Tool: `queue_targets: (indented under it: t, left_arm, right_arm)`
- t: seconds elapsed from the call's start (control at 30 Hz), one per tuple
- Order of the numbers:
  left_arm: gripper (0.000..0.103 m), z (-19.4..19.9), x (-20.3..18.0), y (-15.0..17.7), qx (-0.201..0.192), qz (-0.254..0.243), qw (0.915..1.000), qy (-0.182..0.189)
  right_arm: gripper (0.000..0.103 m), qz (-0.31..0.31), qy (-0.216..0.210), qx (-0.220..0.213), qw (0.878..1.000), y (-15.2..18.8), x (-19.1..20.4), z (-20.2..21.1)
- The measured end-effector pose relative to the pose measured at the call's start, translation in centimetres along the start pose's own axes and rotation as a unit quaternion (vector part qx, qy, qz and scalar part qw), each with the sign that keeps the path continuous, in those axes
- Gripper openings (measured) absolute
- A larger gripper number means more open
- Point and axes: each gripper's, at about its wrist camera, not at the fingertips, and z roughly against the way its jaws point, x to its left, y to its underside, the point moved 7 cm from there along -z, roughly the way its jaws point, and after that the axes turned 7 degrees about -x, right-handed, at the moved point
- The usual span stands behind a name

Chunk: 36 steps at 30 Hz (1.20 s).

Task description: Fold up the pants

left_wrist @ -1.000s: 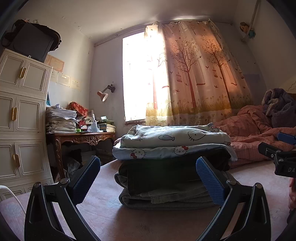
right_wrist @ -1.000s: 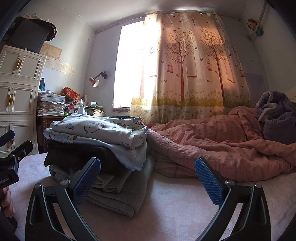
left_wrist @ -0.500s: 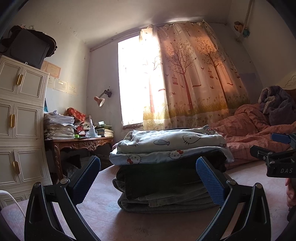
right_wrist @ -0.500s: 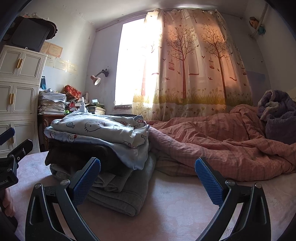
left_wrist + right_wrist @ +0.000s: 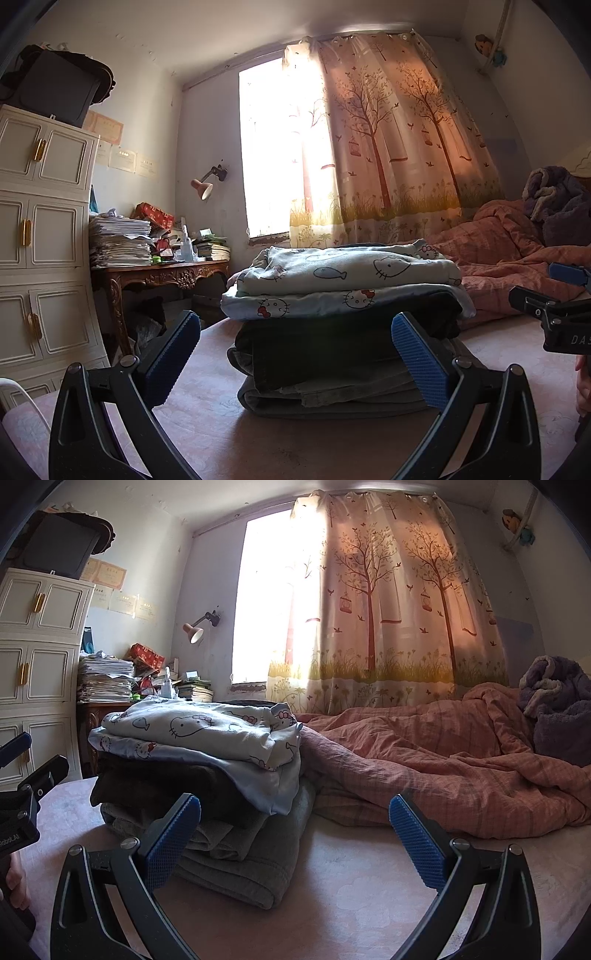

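A stack of folded pants (image 5: 340,325) lies on the pink bed sheet (image 5: 221,435). Light blue cat-print pants (image 5: 347,269) are on top, dark pants (image 5: 332,350) under them, grey ones (image 5: 332,398) at the bottom. The stack also shows in the right wrist view (image 5: 207,768), at the left. My left gripper (image 5: 295,358) is open and empty, low in front of the stack. My right gripper (image 5: 295,838) is open and empty, to the right of the stack over bare sheet. The right gripper's body shows in the left wrist view (image 5: 554,317) at the right edge.
A crumpled pink quilt (image 5: 443,760) lies behind and right of the stack, with a purple blanket (image 5: 554,709) at far right. A white cabinet (image 5: 37,240) and a cluttered wooden desk (image 5: 159,273) stand left of the bed. A curtained window (image 5: 369,147) is behind.
Both grippers have tilted slightly, so the stack sits a little lower in the left view. The stack has not moved. Both grippers stay open.
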Motion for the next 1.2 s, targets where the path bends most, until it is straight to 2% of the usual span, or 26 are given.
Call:
queue_targets:
  t: [1.2]
  left_arm:
    - [0.103, -0.23, 0.20, 0.11, 0.001, 0.001, 1.0000, -0.003]
  right_arm:
    - [0.103, -0.005, -0.003, 0.014, 1.000, 0.50, -0.12, -0.36]
